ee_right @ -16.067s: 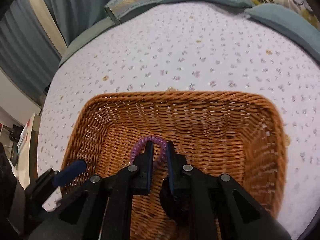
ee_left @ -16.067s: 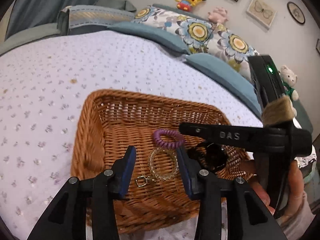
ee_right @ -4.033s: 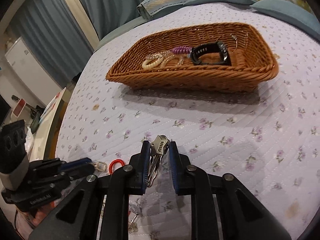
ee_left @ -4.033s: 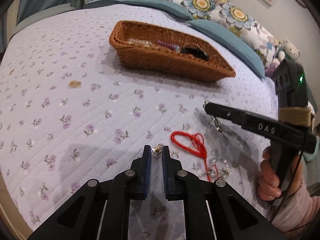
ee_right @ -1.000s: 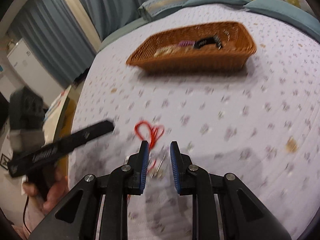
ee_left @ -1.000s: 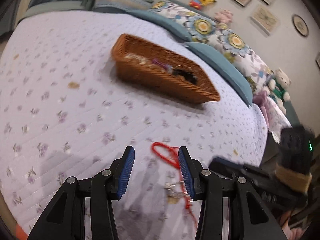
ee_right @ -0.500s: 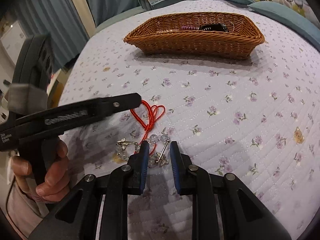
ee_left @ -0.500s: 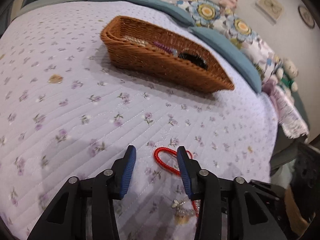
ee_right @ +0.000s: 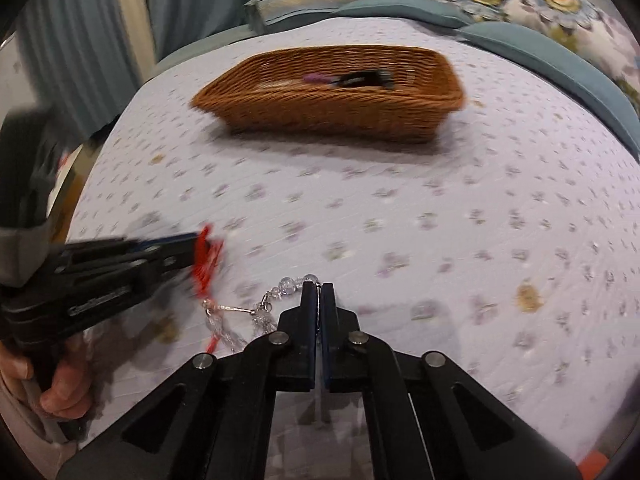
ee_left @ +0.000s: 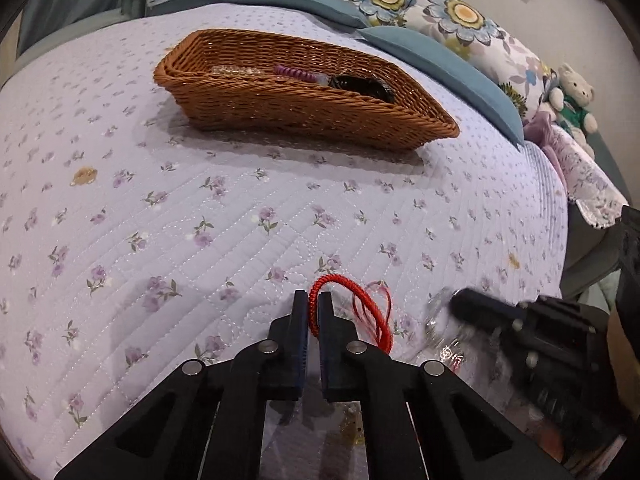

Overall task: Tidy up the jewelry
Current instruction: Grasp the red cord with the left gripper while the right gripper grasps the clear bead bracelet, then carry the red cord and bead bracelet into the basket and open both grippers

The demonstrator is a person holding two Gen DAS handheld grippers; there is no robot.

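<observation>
My left gripper (ee_left: 314, 300) is shut on a red cord bracelet (ee_left: 340, 281), whose loop curls out past the fingertips above the lilac floral bedspread (ee_left: 200, 220). The same left gripper (ee_right: 196, 244) shows at the left of the right wrist view, with the red cord bracelet (ee_right: 206, 260) at its tip. My right gripper (ee_right: 318, 290) is shut on a clear bead bracelet (ee_right: 286, 286) with a thin metal clasp that trails to the left. In the left wrist view the right gripper (ee_left: 460, 300) is blurred at the lower right, beads beside it. A wicker basket (ee_left: 280, 108) lies farther up the bed.
The wicker basket (ee_right: 332, 116) holds a purple coil hair tie (ee_left: 288, 73), a black watch (ee_left: 360, 84) and pale beads. Blue and floral pillows (ee_left: 440, 20) line the far edge. A stuffed bear (ee_left: 572, 92) sits at the right. A hand (ee_right: 60, 388) grips the left handle.
Both grippers went from open to shut: the left closed on the red cord, the right on the bead bracelet. The left gripper moved in and down onto the cord.
</observation>
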